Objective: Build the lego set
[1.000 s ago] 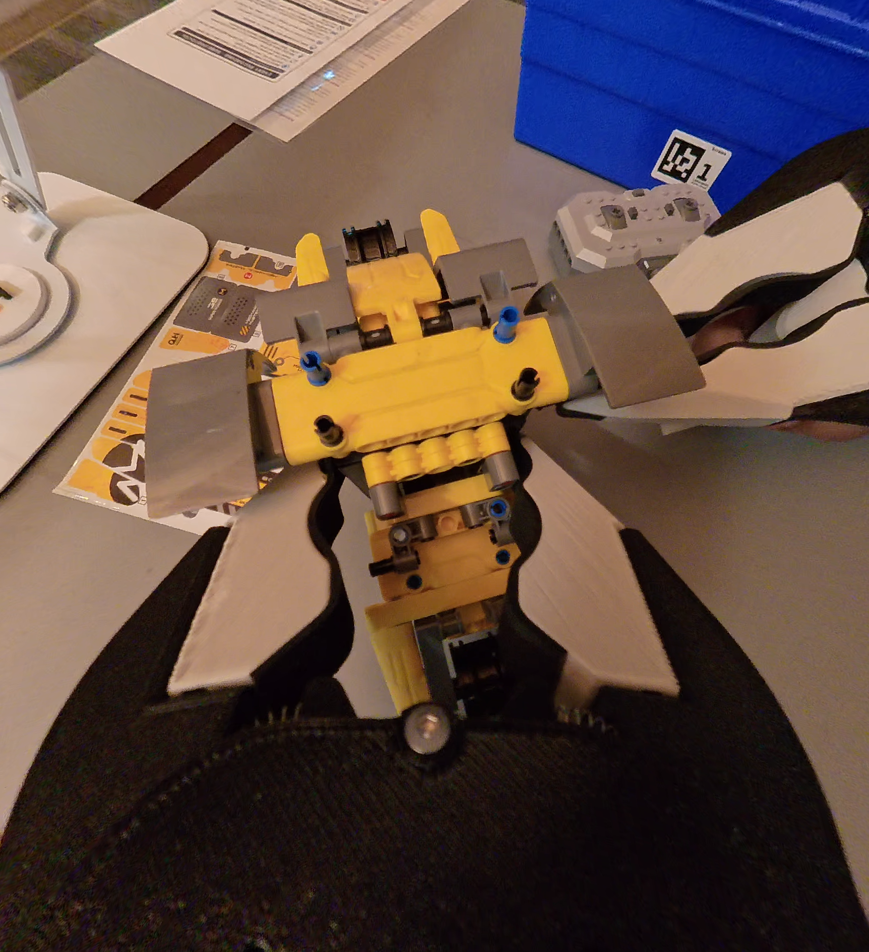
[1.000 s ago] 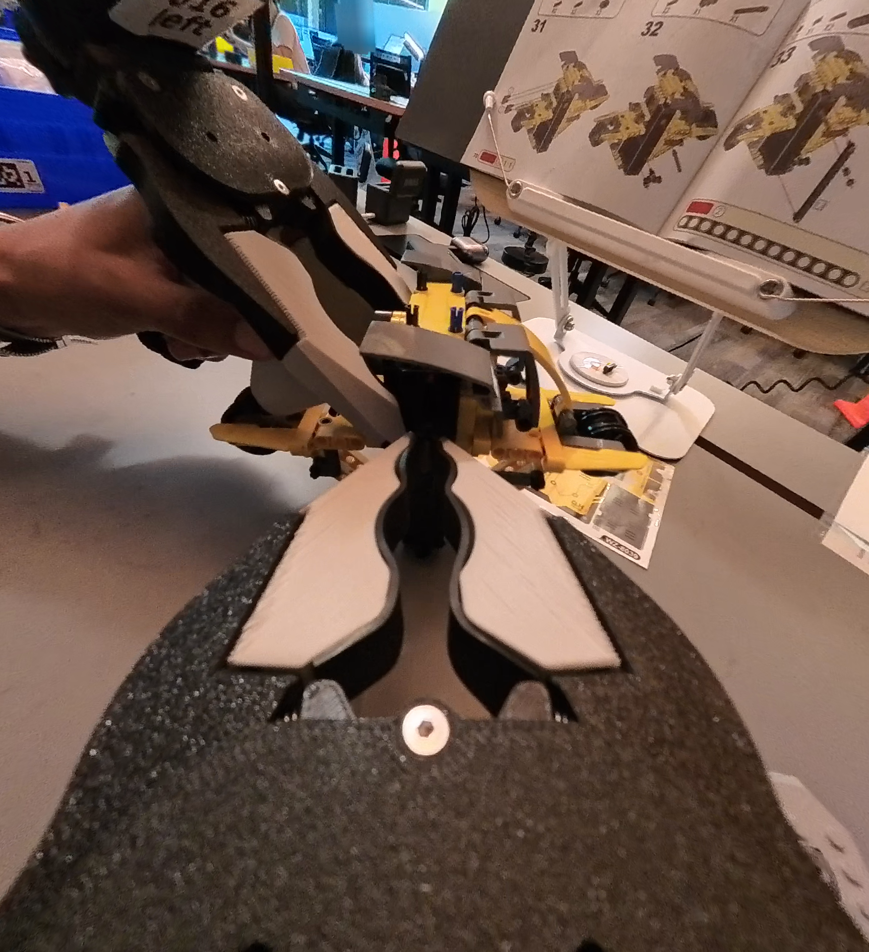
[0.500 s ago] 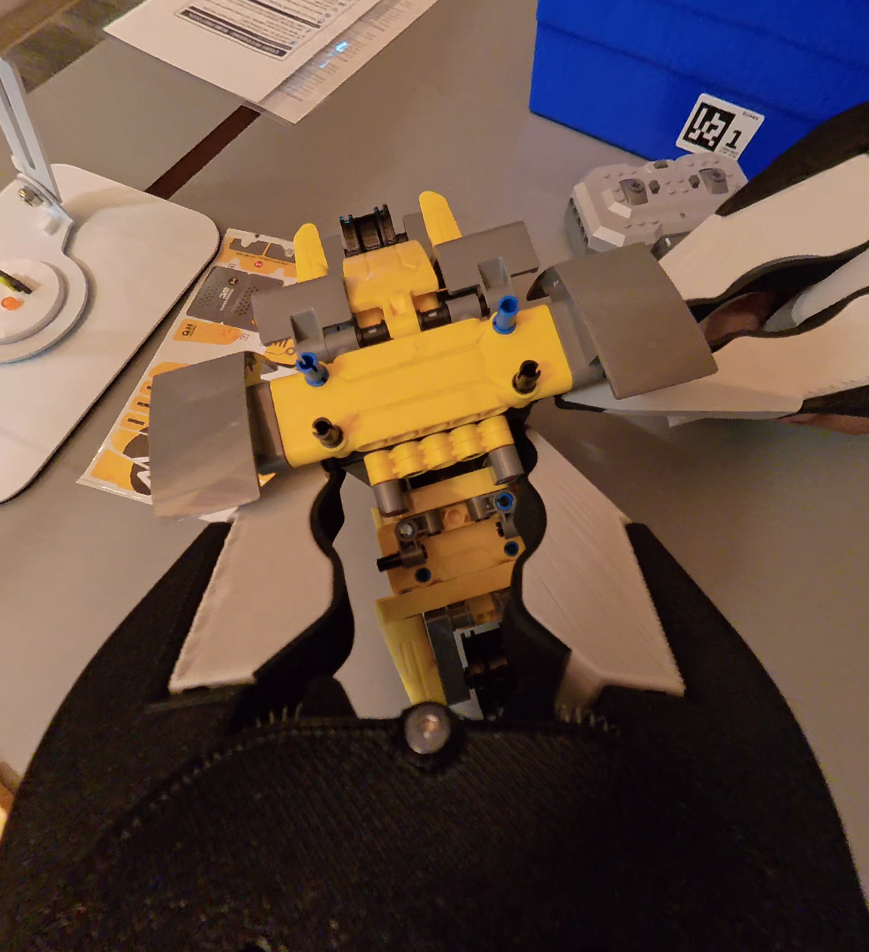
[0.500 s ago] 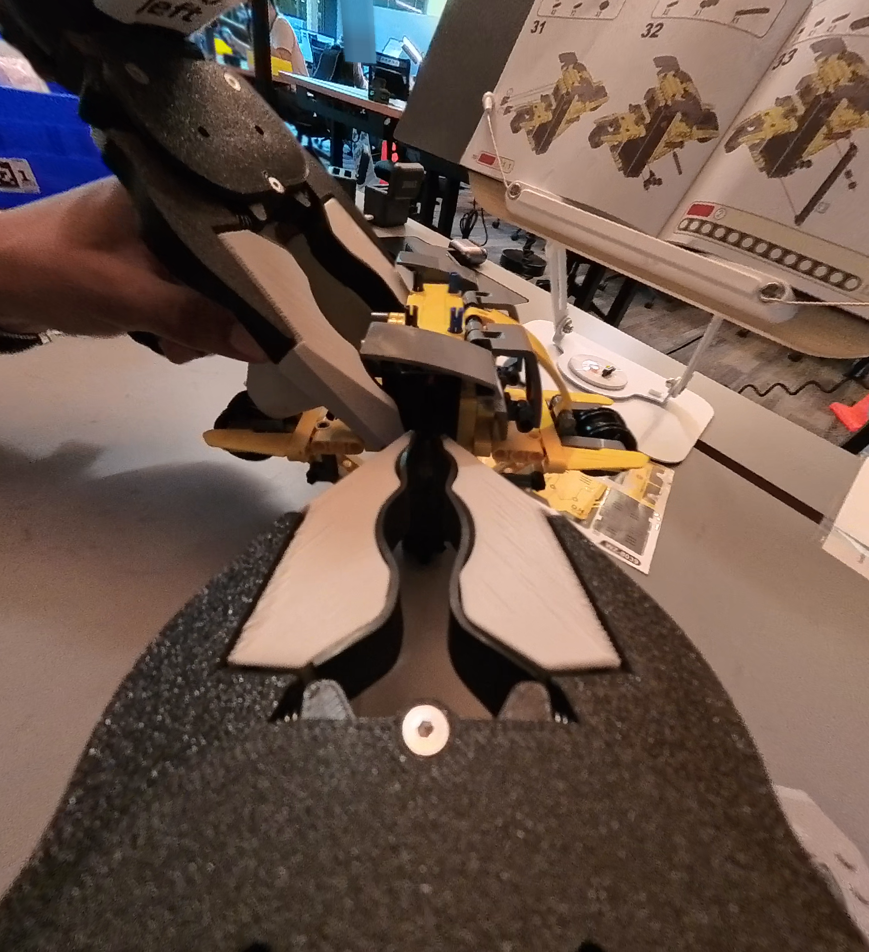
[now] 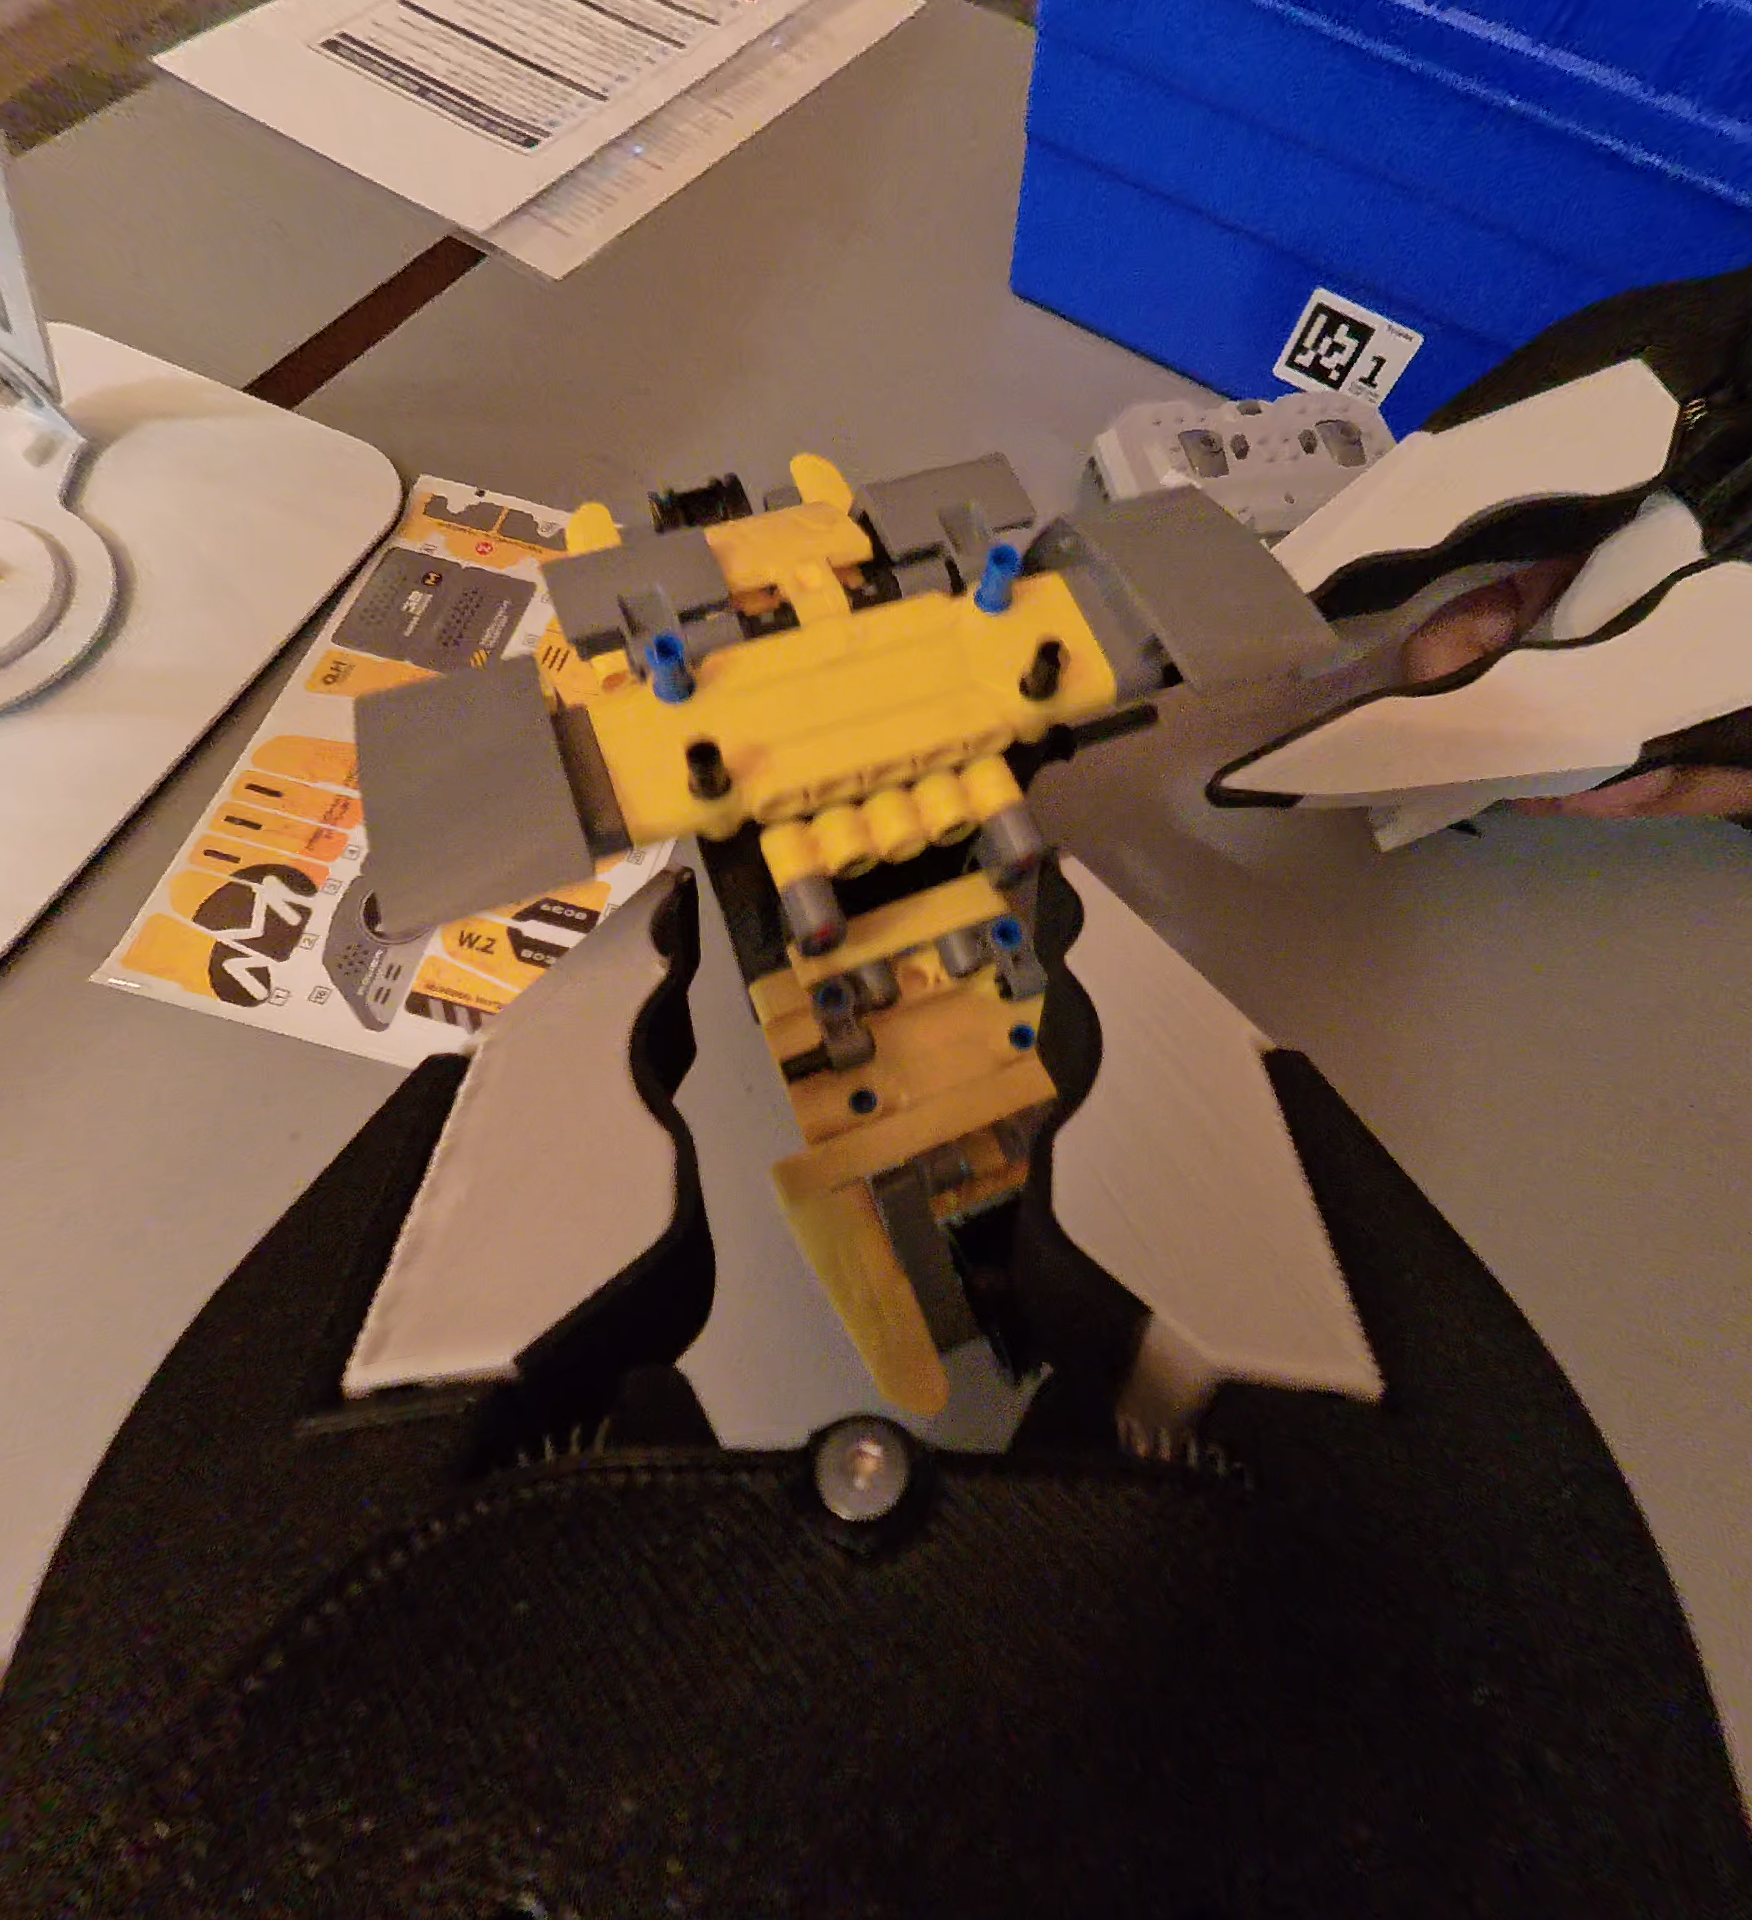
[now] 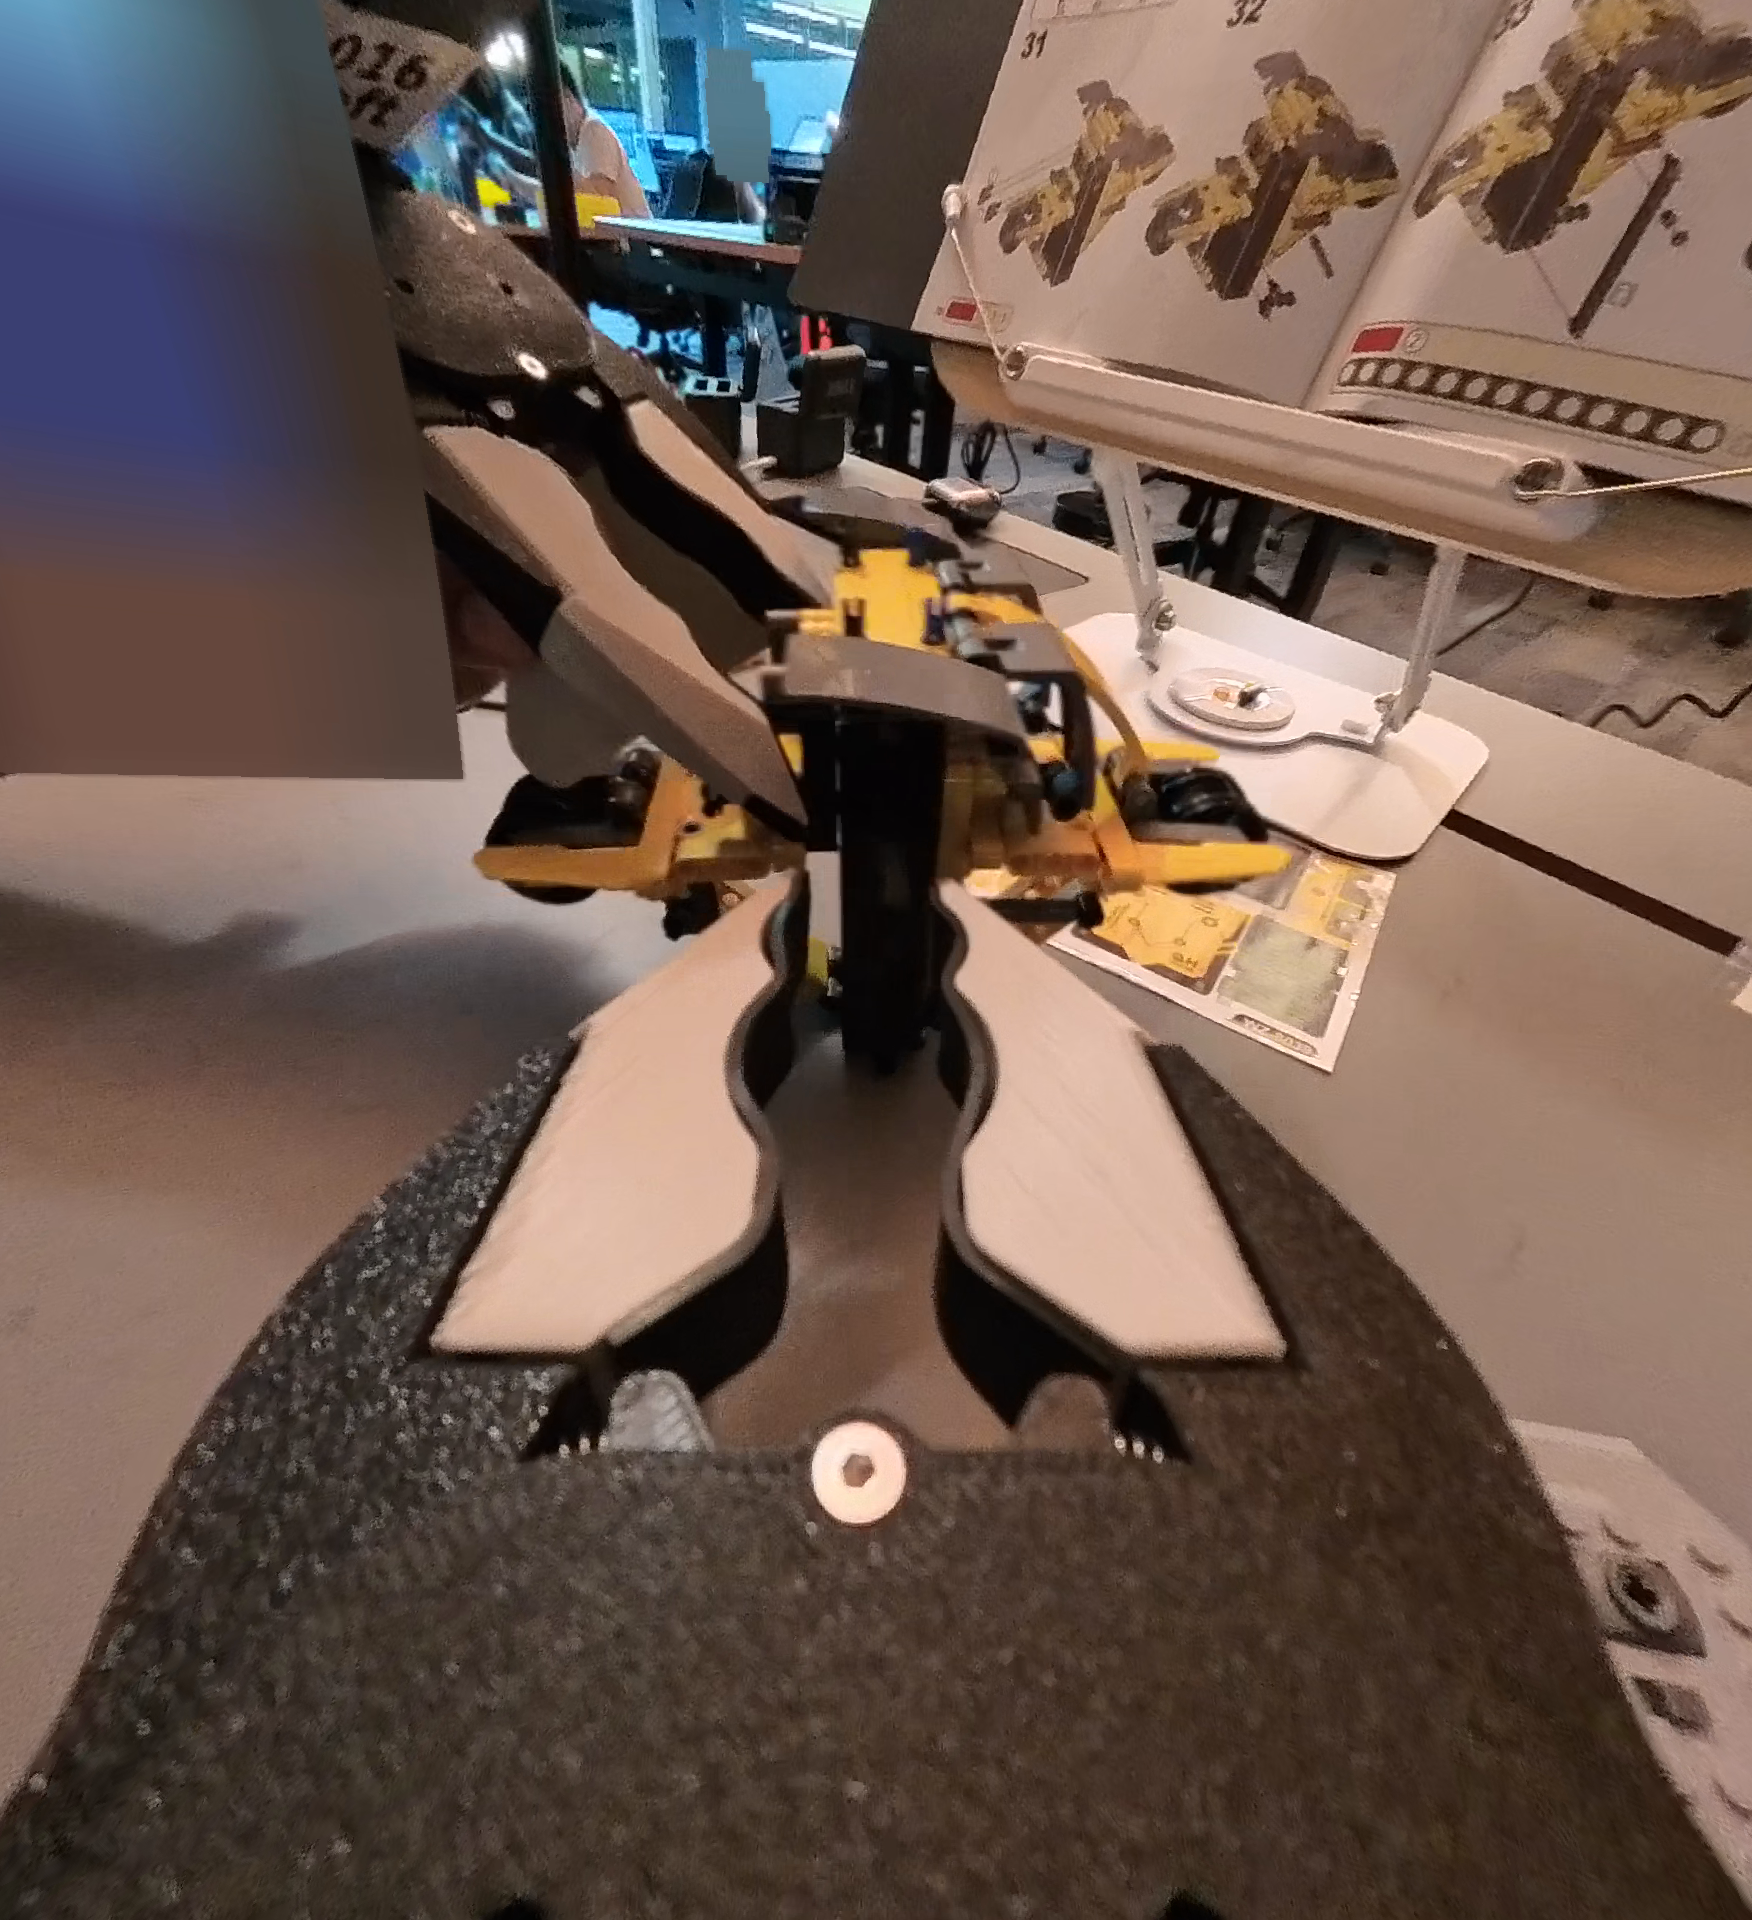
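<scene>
Left tongs (image 5: 867, 997) clamped on yellow brick model (image 5: 830, 707), frame centre; right tongs (image 6: 872, 935) clamped on model's black part (image 6: 882, 935); sticker sheet (image 5: 311, 894) on table (image 5: 1474, 1143), left.

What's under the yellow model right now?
A sticker sheet lies on the table beneath the model, partly covered by it. Whatever is directly below its middle is hidden.

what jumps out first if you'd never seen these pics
A yellow and grey brick model sits mid-frame, between the fingers of the left gripper and met from the side by the right gripper. Behind it stands a blue bin; a sticker sheet lies on the table beneath it.
</scene>
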The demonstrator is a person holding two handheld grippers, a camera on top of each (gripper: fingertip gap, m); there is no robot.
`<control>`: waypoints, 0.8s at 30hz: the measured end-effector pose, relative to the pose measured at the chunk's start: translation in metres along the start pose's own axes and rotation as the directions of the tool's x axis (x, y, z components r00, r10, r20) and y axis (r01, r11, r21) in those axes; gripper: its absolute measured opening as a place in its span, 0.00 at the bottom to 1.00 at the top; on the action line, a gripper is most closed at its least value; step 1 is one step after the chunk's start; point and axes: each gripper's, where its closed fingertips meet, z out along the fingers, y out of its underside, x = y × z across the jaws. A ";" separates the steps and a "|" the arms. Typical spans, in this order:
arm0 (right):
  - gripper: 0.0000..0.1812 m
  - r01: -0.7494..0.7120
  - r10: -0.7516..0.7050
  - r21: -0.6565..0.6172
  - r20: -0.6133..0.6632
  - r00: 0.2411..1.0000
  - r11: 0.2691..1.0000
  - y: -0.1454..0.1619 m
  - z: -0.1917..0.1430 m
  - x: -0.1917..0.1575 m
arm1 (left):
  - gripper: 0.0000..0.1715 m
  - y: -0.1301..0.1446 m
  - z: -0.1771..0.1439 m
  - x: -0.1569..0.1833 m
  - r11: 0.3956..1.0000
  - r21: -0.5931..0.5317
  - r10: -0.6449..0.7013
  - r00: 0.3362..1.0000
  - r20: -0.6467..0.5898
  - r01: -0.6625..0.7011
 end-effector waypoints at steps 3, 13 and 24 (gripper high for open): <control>0.13 -0.029 0.029 -0.010 0.018 0.999 1.000 0.002 0.000 -0.001 | 0.37 -0.003 -0.004 -0.001 1.000 0.022 0.002 1.000 -0.004 -0.002; 0.16 0.020 -0.020 -0.040 -0.008 1.000 0.999 0.006 0.003 -0.004 | 0.40 -0.002 -0.006 0.004 0.999 0.040 0.012 1.000 -0.021 -0.011; 0.21 -0.107 0.105 -0.015 -0.066 0.992 0.994 0.004 0.005 0.012 | 0.40 -0.004 -0.006 0.007 0.998 0.069 0.004 0.999 -0.035 -0.002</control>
